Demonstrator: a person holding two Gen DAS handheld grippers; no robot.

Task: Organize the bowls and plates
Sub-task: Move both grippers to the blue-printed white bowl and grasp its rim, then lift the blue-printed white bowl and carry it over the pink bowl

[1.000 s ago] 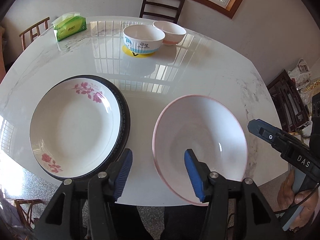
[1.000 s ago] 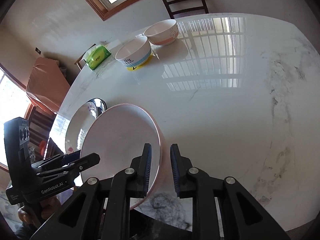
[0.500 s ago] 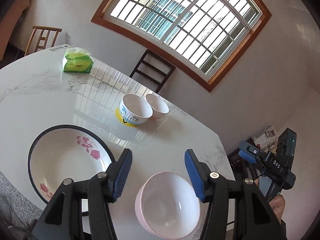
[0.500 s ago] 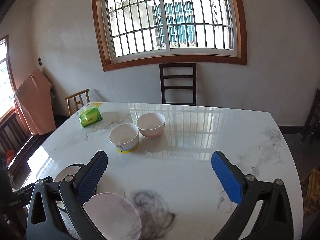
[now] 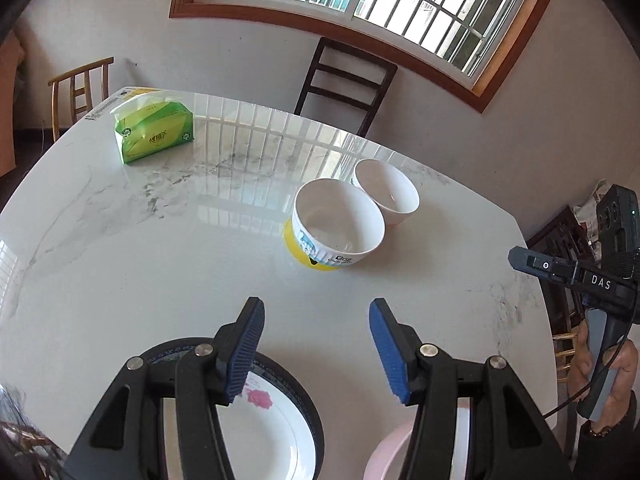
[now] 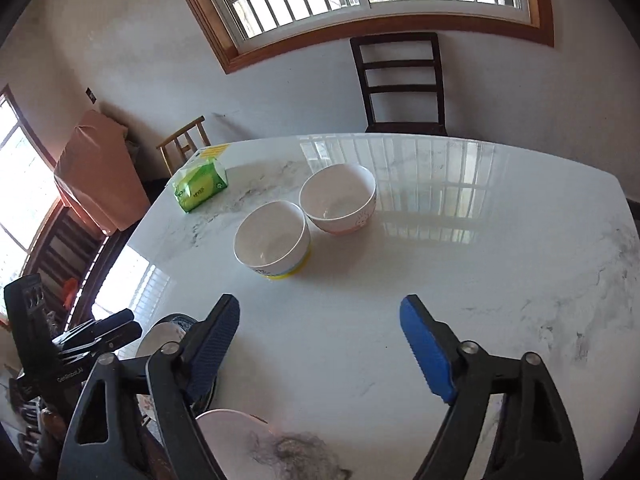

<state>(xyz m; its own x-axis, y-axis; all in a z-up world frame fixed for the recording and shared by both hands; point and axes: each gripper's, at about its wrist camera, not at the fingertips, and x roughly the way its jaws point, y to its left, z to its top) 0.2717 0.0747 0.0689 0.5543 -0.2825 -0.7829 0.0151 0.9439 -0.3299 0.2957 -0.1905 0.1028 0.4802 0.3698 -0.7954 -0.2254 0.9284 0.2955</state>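
Observation:
On the marble table (image 5: 160, 264) a white bowl with blue print (image 5: 338, 226) stands on a yellow coaster, touching a pink-white bowl (image 5: 386, 190) behind it. Both also show in the right wrist view: the printed bowl (image 6: 272, 240) and the pink-white bowl (image 6: 338, 198). A flowered plate (image 5: 272, 436) lies on a black-rimmed plate under my left gripper (image 5: 316, 348), which is open and empty. A pink-rimmed bowl (image 5: 390, 456) sits at the near edge, partly hidden. My right gripper (image 6: 320, 352) is wide open and empty above the table; the pink-rimmed bowl (image 6: 236, 440) lies below it.
A green tissue pack (image 5: 154, 130) lies at the far left of the table. A dark chair (image 5: 344, 80) stands behind the table, a light wooden chair (image 5: 80, 88) at the left. The right gripper's body (image 5: 600, 284) hangs beyond the right table edge.
My right gripper let go of the pink-rimmed bowl and opened wide. Both grippers rose and tilted up, so the far bowls are now central and the plates sit low in view.

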